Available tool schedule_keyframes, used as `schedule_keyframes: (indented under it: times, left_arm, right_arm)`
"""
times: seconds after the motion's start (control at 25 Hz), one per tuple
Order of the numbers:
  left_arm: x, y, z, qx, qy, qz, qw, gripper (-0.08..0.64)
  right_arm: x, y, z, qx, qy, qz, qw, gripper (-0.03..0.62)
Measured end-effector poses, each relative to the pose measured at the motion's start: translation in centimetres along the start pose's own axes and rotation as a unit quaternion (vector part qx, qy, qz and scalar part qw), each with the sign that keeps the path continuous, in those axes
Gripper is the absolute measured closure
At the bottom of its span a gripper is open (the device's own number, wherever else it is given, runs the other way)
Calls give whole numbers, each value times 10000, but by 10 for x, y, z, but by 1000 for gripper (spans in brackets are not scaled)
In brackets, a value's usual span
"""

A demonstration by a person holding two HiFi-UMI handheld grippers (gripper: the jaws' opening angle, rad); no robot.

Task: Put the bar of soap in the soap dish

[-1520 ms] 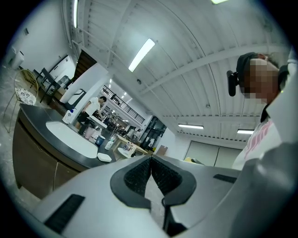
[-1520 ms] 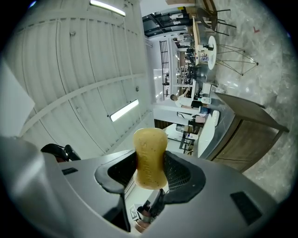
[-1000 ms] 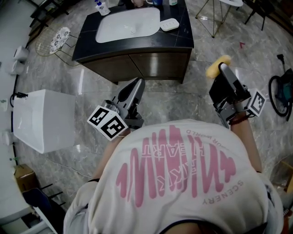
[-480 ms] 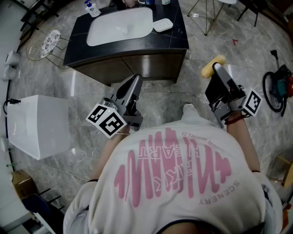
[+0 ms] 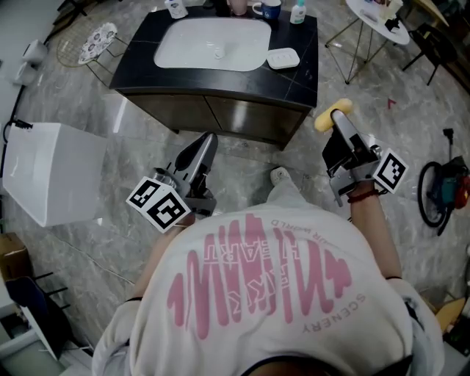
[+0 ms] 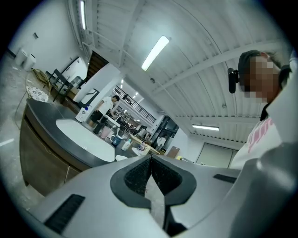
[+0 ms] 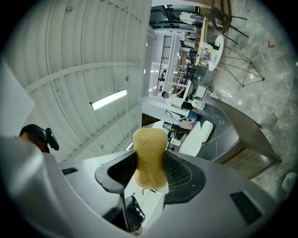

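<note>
While the right claw (image 7: 152, 173) is clamped on the soap (image 7: 149, 151), pads pressed to the bar's two flat sides, the left claw (image 6: 150, 174) is closed pad to pad. Both are held in the air in front of the person, above a grey marbled floor (image 5: 246, 156). A vanity (image 5: 139, 62) with a black top and dark doors stands ahead of the right claw and to its left. A white basin (image 5: 191, 51) is set into that top. The dish (image 5: 283, 57), white and oblong, lies on the top just beside the basin's right edge, well apart from the soap. A mug (image 5: 269, 9) and a small bottle (image 5: 298, 12) stand behind the dish at the back edge. Between the right claw and the dish lie a strip of floor and the vanity's front edge. A round table (image 5: 367, 13) on thin legs stands ahead and to the right of that claw. A white box (image 5: 51, 172) sits left of the left claw, and a shoe (image 5: 278, 176) shows on the floor between the two claws. The soap is an oblong tan-yellow bar with rounded ends and fine dark specks. Its embossed lettering cannot be read. It lies lengthwise along the jaws, with about half projecting past the tips.
</note>
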State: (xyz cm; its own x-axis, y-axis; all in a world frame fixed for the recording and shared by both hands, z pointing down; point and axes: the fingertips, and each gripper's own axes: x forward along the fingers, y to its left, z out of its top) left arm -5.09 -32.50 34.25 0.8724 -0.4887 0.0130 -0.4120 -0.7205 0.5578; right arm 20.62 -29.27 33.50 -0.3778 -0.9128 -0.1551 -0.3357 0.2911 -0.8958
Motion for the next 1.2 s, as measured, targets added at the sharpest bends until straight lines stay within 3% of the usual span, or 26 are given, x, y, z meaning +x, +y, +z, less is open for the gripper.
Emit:
schedule_keyframes:
  times: [0.36,0.84,1.04,1.2]
  left_arm:
    - [29,34,-5,-393,-5,705,9967,551]
    - [68,62,4,-512,-198,1462,9877,551]
    - [76,70,1,-558,-316,1730,9828,551]
    - [75,74,0,-592,-455,1985,9772,551]
  right_arm:
    - [49,-79,39,49,500,-450,9977,402]
    - [127,-139,73,-1006,1792,-545,9771,403]
    - [147,-168,74,-1332,2255,-732,9623,403]
    - [159,-193,70,-1952,2823,-881,9351,403]
